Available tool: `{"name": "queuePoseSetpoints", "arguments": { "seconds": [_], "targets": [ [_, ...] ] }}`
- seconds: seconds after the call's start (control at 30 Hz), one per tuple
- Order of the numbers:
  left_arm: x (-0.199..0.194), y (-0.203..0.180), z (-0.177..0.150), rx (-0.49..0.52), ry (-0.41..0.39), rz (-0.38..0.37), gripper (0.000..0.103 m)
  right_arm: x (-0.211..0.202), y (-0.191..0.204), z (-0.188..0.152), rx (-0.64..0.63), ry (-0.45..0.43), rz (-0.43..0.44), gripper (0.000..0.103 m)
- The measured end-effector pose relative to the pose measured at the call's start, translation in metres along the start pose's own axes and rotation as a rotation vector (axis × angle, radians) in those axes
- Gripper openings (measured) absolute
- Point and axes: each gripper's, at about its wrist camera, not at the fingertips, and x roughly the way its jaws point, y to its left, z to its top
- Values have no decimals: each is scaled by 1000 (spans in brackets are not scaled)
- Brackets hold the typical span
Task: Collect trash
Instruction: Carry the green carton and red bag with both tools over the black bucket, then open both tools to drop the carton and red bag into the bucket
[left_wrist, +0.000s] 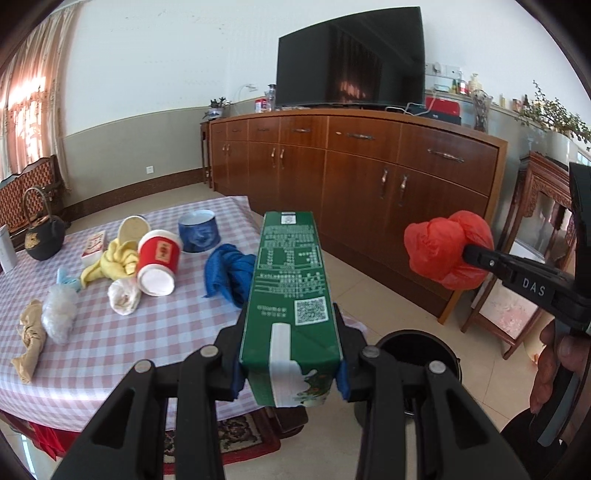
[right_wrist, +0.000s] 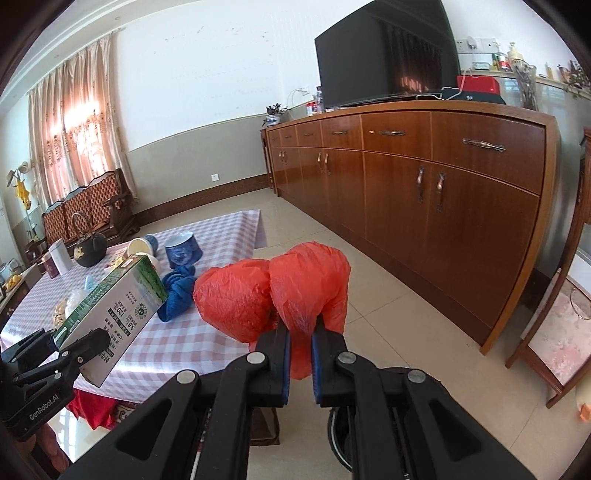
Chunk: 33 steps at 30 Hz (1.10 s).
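Note:
My left gripper (left_wrist: 290, 354) is shut on a green drink carton (left_wrist: 288, 295), which juts forward past the edge of the checked table (left_wrist: 166, 332). To its right, my right gripper (left_wrist: 469, 254) is shut on a crumpled red plastic bag (left_wrist: 443, 251) held in the air. In the right wrist view the red bag (right_wrist: 273, 291) bulges over the right gripper (right_wrist: 301, 343), and the carton (right_wrist: 118, 314) sits in the left gripper (right_wrist: 81, 343) at the left. A black bin (left_wrist: 417, 347) stands open on the floor below, between both grippers.
On the table lie a red paper cup (left_wrist: 157, 262), a yellow cloth (left_wrist: 110, 262), a blue cloth (left_wrist: 229, 273), a blue bowl (left_wrist: 199, 232), white and brown wads and a black kettle (left_wrist: 44, 236). A wooden sideboard (left_wrist: 369, 166) with a TV (left_wrist: 351, 59) lines the wall.

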Motion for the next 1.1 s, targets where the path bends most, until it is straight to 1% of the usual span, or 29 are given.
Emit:
{"name": "queuePoseSetpoints", "arguments": {
  "seconds": [0.23,0.43,0.7,0.9,1.0,1.1],
  "targets": [
    [24,-44,-3,53,44,-94,39,-4,-50,-13,40,25,-81,9],
    [48,-76,-12,89,104,-153,39,6,-90,-30,58,85,-128,9],
    [95,-125,-41,137,233,-223,39,44,-144,-69,91,222,-133,10],
    [139,-152,-64,147,345,-264,39,85,-167,-102,79,339,-109,10],
    [163,-159,-79,141,430,-281,39,110,-178,-118,72,404,-90,10],
    [180,-166,-92,135,491,-283,39,131,-184,-134,58,468,-73,10]
  ]
}}
